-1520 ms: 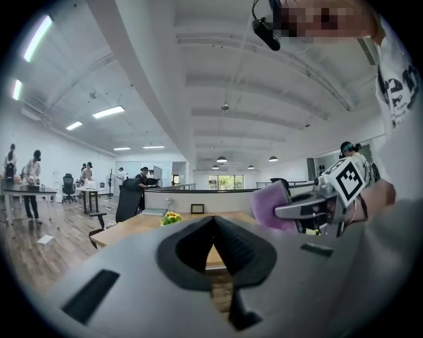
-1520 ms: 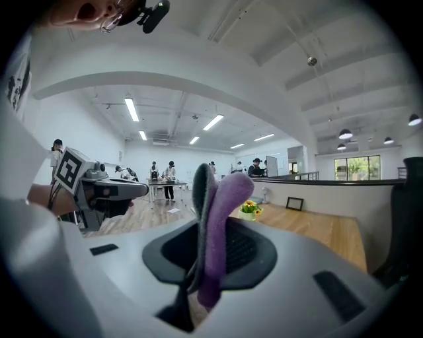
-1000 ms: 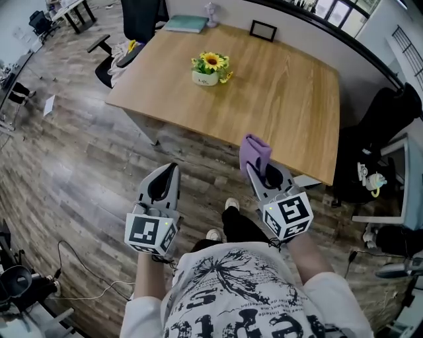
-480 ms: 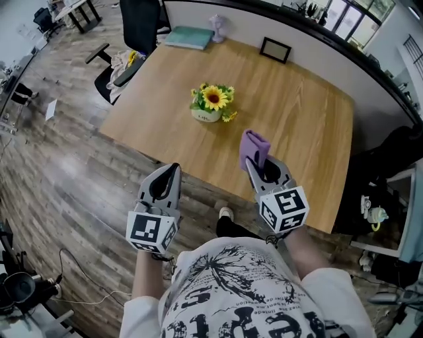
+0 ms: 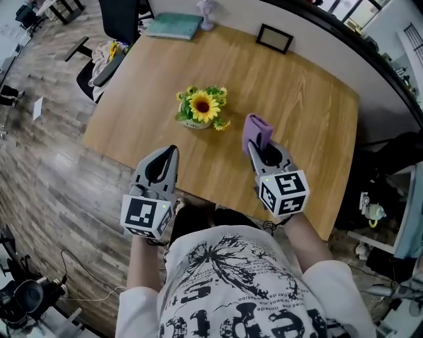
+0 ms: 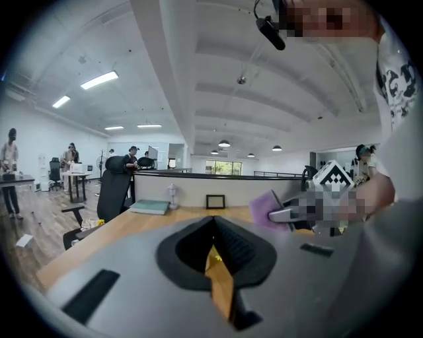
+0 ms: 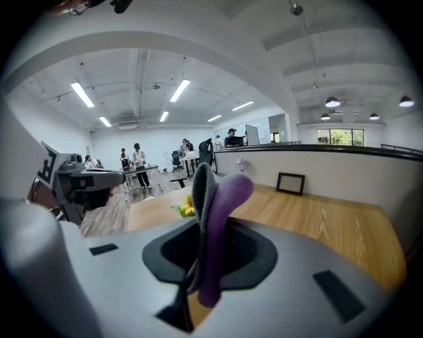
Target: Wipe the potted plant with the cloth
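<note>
Right gripper (image 5: 260, 150) is pinching the cloth (image 5: 256, 128) at center frame and should be approaching the plant (image 5: 201, 108), up-left, gently, without tipping it.

This is an open-plan office. A large wooden table (image 5: 297, 99) stands against a low partition (image 6: 192, 188), with a black swivel chair (image 5: 117, 20) at one end. Long strip lights (image 7: 82, 94) run across a high white ceiling (image 7: 198, 59). Farther off, people (image 7: 139, 158) stand among desks (image 6: 16, 179) and more chairs. The floor (image 5: 46, 165) is wood plank.
</note>
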Demonstrator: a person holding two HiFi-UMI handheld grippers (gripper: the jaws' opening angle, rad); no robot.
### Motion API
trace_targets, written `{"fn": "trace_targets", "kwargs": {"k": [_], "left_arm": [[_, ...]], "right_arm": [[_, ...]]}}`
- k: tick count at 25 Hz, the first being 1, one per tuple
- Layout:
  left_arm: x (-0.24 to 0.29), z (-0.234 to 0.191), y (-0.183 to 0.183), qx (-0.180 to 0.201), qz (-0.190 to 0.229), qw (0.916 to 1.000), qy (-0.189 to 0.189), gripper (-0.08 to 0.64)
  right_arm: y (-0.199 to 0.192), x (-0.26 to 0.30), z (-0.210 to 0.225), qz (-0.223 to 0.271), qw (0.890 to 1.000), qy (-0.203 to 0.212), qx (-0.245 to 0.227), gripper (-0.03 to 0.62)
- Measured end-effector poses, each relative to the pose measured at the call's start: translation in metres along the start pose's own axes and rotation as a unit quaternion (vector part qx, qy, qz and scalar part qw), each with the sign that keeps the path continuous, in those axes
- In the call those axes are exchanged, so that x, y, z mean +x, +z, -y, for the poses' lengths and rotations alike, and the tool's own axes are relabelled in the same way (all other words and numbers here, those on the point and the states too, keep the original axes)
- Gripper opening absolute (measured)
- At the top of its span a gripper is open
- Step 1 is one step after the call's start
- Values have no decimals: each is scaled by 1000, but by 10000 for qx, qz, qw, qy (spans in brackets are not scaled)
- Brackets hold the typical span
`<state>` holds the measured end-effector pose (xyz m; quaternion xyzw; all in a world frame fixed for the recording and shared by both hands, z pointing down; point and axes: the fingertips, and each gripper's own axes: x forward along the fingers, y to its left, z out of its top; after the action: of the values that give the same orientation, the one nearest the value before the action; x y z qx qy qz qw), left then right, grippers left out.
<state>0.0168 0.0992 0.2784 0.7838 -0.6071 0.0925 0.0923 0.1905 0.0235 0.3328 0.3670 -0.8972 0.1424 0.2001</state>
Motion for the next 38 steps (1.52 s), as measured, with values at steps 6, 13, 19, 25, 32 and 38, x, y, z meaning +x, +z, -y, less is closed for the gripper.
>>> {"fn": "trace_targets", "kwargs": {"k": [6,13,19,25,32,38], "left_arm": [[55,-34,-11,87,-151,9970,-749,3],[111,-89,-38,337,-598,9837,-1660,3],[151,-97,-82,530,-997,9670,-2285,3],[173,-94,-119,689,-1269,9482,-2829,3],[176,-92,-130,598,-1235,9325,-3341,3],[176,-91,-130,508,-1157,9254,-3572,3]], "right_arm": [[-2,49,1,-251,9991,-344,-22,72],[-15,96,2,-575,9946,-857,-97,73],[-54,128,24,-1062,9875,-1163,-24,72],[-85,164,19,-1489,9837,-1004,110,72],[-94,191,1,-1669,9825,-829,-11,74],[-97,203,-11,-1747,9806,-887,33,74]]}}
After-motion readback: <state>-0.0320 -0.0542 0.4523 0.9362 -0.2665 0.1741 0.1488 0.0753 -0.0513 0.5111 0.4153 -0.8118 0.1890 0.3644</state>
